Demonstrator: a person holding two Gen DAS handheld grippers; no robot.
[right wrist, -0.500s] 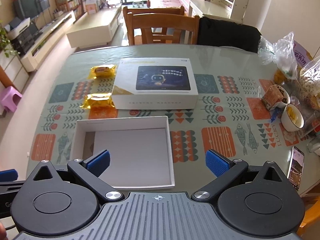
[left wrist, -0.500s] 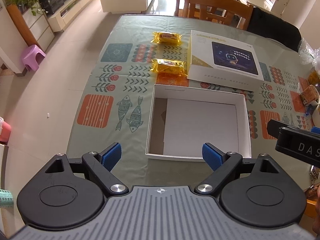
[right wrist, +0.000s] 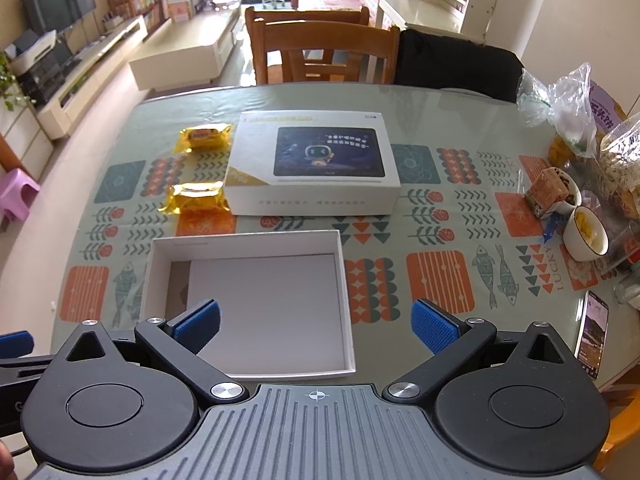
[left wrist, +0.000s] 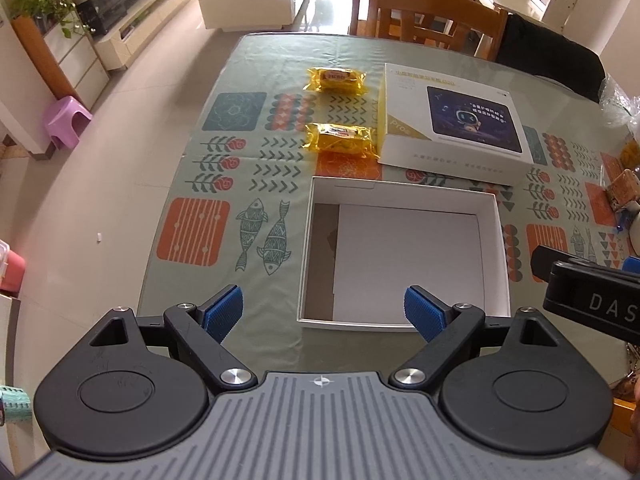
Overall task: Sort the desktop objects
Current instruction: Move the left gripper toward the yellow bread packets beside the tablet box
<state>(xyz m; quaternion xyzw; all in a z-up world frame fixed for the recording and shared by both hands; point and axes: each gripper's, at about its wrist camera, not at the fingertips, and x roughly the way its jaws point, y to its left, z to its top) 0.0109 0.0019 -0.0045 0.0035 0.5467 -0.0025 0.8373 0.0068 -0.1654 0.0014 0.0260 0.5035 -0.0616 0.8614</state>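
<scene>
Sorting looks unstarted: both the left claw (left wrist: pixel 323 309) and right claw (right wrist: pixel 316 326) hang wide open over the tray (right wrist: pixel 149 268), so next comes reaching a snack (left wrist: pixel 341 141).

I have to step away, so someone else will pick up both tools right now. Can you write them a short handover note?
Left tool: open, holding nothing, above the near edge of the open box.
Right tool: open, holding nothing, also over the near side of that box.
Things: two yellow snack packs lie on the table, left of the tablet box, which sits beyond the open box.
Done: nothing visibly sorted; the open box holds only a white sheet.
Left: likely both snack packs into the open box.
</scene>
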